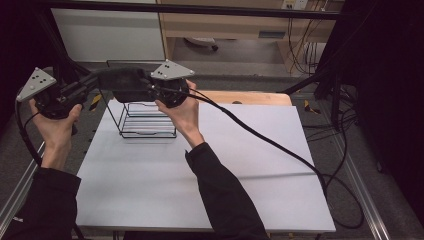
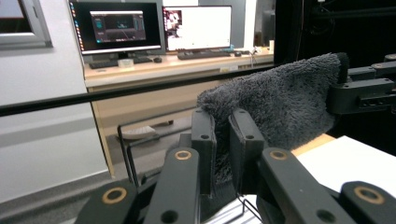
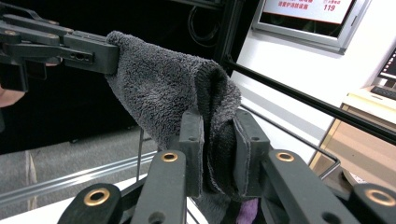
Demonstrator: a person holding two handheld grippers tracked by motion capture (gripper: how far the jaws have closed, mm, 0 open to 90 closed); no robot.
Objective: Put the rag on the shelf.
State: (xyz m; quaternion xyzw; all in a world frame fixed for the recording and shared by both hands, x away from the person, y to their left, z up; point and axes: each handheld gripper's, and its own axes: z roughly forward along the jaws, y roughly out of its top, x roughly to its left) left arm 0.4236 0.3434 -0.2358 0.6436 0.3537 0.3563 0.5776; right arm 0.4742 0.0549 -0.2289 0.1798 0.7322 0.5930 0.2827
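Your sleeves come in from the near edge of the white table (image 1: pixel 150 190), and your hands are raised above its far left part. Your left hand (image 1: pixel 54 120) holds the left gripper (image 2: pixel 223 140) out at the left, beyond the table's side edge; your right hand (image 1: pixel 184 112) holds the right gripper (image 3: pixel 219 154) over the table's far edge. Both grippers carry a grey three-cornered plate on top. Stretched between them hangs a dark grey towel (image 1: pixel 122 82), fluffy in texture. In the left gripper view your jaws are clamped together on one bunched end of the towel (image 2: pixel 275 102), with the other gripper biting its far end at the right. In the right gripper view your jaws are likewise closed on a folded end of the towel (image 3: pixel 163 88), and the other gripper grips the opposite corner at upper left. Below and just behind the towel stands a black wire rack (image 1: pixel 145 120) on the table, near its far left corner. The towel is held clear above the rack, not touching it as far as the high view shows. A black cable (image 1: pixel 270 142) trails from the right gripper across the table to the right. Farther off, a desk with two lit monitors (image 2: pixel 154 25) stands against the wall.
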